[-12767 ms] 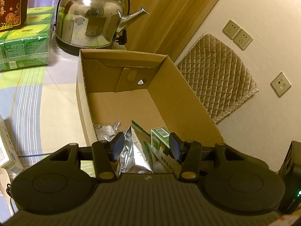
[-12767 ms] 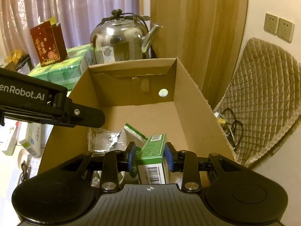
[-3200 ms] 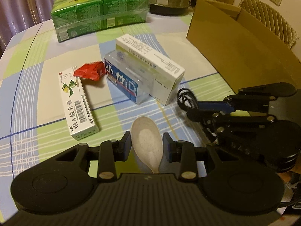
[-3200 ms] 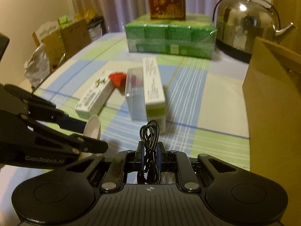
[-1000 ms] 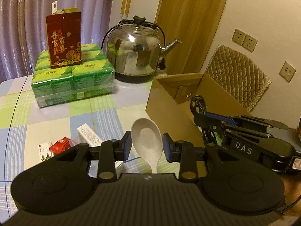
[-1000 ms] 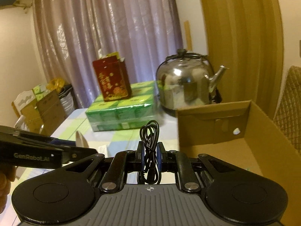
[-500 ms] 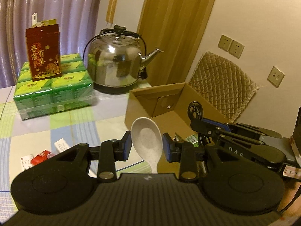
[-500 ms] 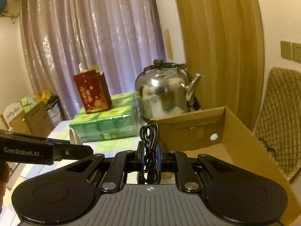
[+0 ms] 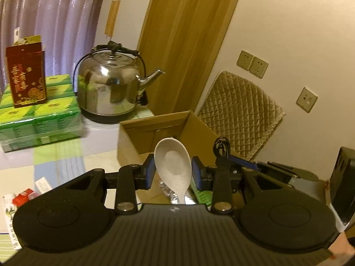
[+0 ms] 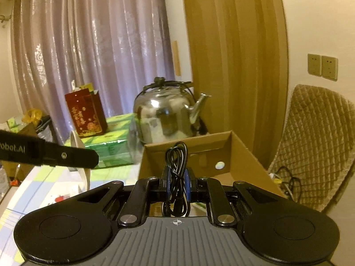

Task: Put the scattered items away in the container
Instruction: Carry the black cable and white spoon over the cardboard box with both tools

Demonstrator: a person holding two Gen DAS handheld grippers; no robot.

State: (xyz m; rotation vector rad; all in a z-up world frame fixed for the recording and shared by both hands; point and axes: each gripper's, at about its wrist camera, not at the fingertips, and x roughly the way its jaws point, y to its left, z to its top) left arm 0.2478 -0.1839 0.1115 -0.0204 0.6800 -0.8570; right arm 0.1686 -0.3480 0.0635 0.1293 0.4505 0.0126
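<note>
Cardboard box (image 9: 199, 130) already holds packets; small boxes (image 9: 13, 199) remain near left. Left gripper (image 9: 173, 173) clamps the spoon (image 9: 173, 166), right gripper (image 10: 177, 177) the cable (image 10: 176, 166), both at the box.

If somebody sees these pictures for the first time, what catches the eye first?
Most striking is the white speckled spoon pinched in the left claw, raised in front of the open brown cardboard box. The right claw grips a coiled black cable, and a shiny steel kettle stands behind the box.

Dim, warm yellowish indoor light; highlights glare on the steel kettle (image 9: 111, 88). Both views look soft and slightly motion-blurred, with strong fisheye bending and dark corners.
</note>
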